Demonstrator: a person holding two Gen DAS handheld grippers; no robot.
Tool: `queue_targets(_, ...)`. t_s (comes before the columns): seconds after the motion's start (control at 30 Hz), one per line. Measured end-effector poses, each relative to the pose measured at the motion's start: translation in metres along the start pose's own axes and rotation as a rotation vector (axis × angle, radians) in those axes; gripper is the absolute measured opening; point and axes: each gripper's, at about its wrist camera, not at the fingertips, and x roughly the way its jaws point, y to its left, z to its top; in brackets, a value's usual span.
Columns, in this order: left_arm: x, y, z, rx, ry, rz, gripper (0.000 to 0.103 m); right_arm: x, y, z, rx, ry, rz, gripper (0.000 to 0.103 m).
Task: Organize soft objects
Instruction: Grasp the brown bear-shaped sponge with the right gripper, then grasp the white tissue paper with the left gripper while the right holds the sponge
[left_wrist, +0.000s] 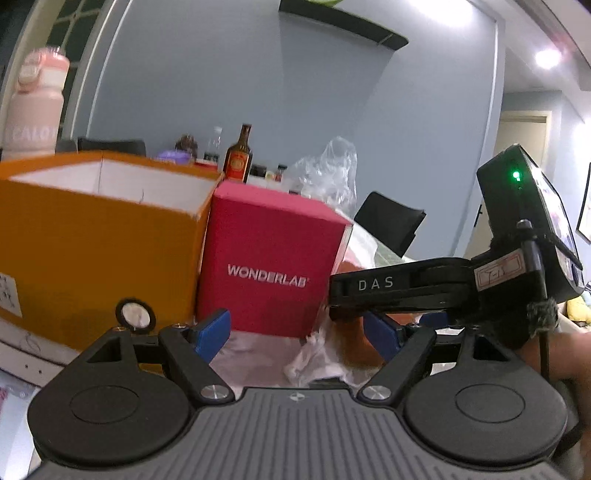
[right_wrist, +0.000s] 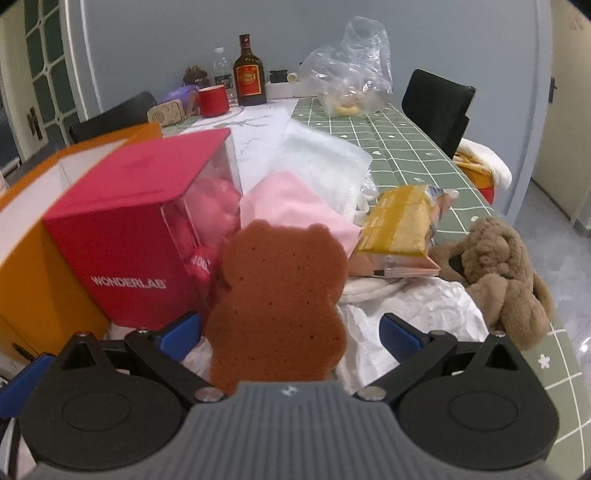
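A flat brown bear-shaped sponge (right_wrist: 277, 291) stands between the pads of my right gripper (right_wrist: 291, 332), which is open; a gap shows at the right pad. Behind the sponge lie a pink cloth (right_wrist: 295, 203), crumpled white fabric (right_wrist: 413, 314) and a brown plush toy (right_wrist: 506, 277). To the left, a red WONDERLAB box (right_wrist: 125, 236) shows pink soft items through its clear side. My left gripper (left_wrist: 297, 332) is open and faces the same red box (left_wrist: 269, 258), with crumpled white plastic (left_wrist: 314, 358) and a bit of the sponge (left_wrist: 354, 350) between its fingers. The right gripper's body (left_wrist: 424, 288) crosses just above.
An open orange box (left_wrist: 96, 236) stands left of the red box. A yellow packet (right_wrist: 399, 229) lies by the plush toy. At the table's far end are a dark bottle (right_wrist: 249, 77), a red cup (right_wrist: 213, 100) and a clear plastic bag (right_wrist: 351, 66). A black chair (right_wrist: 436, 107) stands at the right edge.
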Motion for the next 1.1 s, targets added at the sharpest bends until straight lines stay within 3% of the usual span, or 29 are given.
queue_targets(0.17,0.002,0.002,-0.001,-0.003,0.028,-0.014,0.095,0.006,-0.002,-0.002,-0.016,0.027,0.035,0.074)
queue_targets(0.47,0.001,-0.003,-0.001,0.013,0.01,-0.041,0.096,-0.029,-0.011,-0.015,0.003,-0.136,0.013,0.072)
queue_targets(0.57,0.001,-0.003,-0.001,0.011,0.01,-0.044,0.096,-0.053,-0.028,-0.027,0.1,-0.23,-0.004,0.072)
queue_targets(0.7,0.0,-0.001,-0.002,0.002,0.01,-0.031,0.096,-0.085,-0.067,-0.058,0.373,-0.366,-0.032,0.073)
queue_targets(0.77,0.0,-0.002,-0.002,0.004,0.009,-0.034,0.096,-0.09,-0.076,-0.069,0.4,-0.355,-0.048,0.073)
queue_targets(0.87,0.002,-0.004,-0.002,0.004,0.018,-0.041,0.096,-0.088,-0.076,-0.079,0.337,-0.314,-0.078,0.073)
queue_targets(0.97,0.011,-0.009,-0.001,0.021,0.065,-0.044,0.096,-0.079,-0.076,-0.084,0.312,-0.276,-0.12,0.073)
queue_targets(1.1,0.01,-0.017,-0.002,0.077,0.058,-0.067,0.096,-0.074,-0.084,-0.089,0.307,-0.279,-0.189,0.073)
